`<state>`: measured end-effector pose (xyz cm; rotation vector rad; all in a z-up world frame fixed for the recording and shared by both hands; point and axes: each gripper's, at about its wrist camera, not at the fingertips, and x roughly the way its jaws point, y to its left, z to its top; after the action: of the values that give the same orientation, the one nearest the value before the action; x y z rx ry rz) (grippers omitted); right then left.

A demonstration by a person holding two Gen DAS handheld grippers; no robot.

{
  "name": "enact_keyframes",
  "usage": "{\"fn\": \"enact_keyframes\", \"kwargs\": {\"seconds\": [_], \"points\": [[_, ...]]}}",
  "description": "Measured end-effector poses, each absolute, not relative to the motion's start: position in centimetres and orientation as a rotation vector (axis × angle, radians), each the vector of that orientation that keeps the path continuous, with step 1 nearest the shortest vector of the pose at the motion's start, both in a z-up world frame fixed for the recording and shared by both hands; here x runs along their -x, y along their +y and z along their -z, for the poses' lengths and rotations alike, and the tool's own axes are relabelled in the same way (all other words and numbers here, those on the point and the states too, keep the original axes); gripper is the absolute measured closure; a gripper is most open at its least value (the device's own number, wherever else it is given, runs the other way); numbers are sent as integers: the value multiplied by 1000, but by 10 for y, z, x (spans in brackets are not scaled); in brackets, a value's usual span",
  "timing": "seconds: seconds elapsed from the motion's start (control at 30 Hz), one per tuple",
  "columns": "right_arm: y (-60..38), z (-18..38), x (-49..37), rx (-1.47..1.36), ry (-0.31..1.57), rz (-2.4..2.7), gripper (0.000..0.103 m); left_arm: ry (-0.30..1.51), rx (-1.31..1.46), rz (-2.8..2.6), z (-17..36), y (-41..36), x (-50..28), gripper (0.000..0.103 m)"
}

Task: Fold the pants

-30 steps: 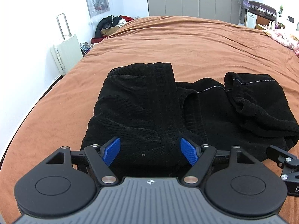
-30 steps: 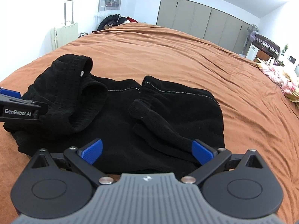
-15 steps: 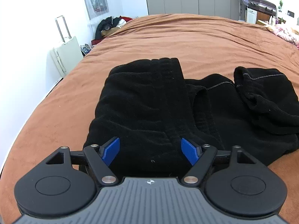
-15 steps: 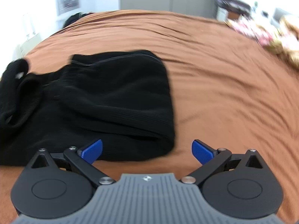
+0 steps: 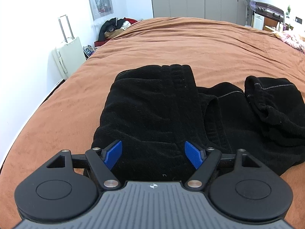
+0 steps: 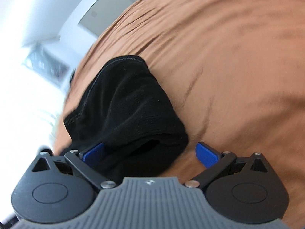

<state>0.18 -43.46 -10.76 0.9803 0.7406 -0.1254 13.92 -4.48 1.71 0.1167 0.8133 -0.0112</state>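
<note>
A: Which step of the fold is in hand?

B: By my reading, the approach before a grasp. The left tongs (image 5: pixel 153 153) are spread wide over the near edge of the black pants (image 5: pixel 152 110), blue pads clear of the cloth on both sides, nothing pinched. The right tongs (image 6: pixel 150 153) are spread too, rolled over sideways, with the corner of a pant leg (image 6: pixel 129 110) lying between them; the left pad sits close against the fabric, but I see no squeeze.

A: Where are the pants?

B: On the brown bed cover (image 5: pixel 209 47). Ahead of the left tongs is a thick folded slab with the ribbed waistband along its far edge; to the right of them the rest lies rumpled, one leg end doubled over itself with pale stitching showing.

A: And the next move?

B: Probably each pair of tongs has to close on an edge, lower pad slipped under the layers so the whole thickness comes up together. The knit looks soft and heavy, so a shallow bite could let the lower layers sag away.
</note>
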Motion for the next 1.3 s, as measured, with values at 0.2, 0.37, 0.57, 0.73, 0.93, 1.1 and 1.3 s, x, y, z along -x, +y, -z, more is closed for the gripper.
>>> {"fn": "enact_keyframes", "kwargs": {"seconds": [0.2,0.37,0.57,0.73,0.93,1.1,1.3], "points": [[-427,116,-10,-1104,640,152,5,806,-111,12,-19,-42,-143,15],[-433,128,-23,-1253,526,178,5,807,-100,12,-18,-39,-144,15],[-437,136,-55,-1279,508,167,5,809,-108,11,-16,-36,-145,15],[-436,128,-65,-1209,537,158,13,815,-97,8,-17,-28,-145,15],[-442,117,-71,-1182,525,104,54,808,-91,7,-20,-21,-141,15],[-437,105,-72,-1122,503,79,61,800,-82,7,-23,-15,-138,15],[-414,67,-79,-999,454,-25,68,801,-82,-14,-23,-6,-137,15]]}}
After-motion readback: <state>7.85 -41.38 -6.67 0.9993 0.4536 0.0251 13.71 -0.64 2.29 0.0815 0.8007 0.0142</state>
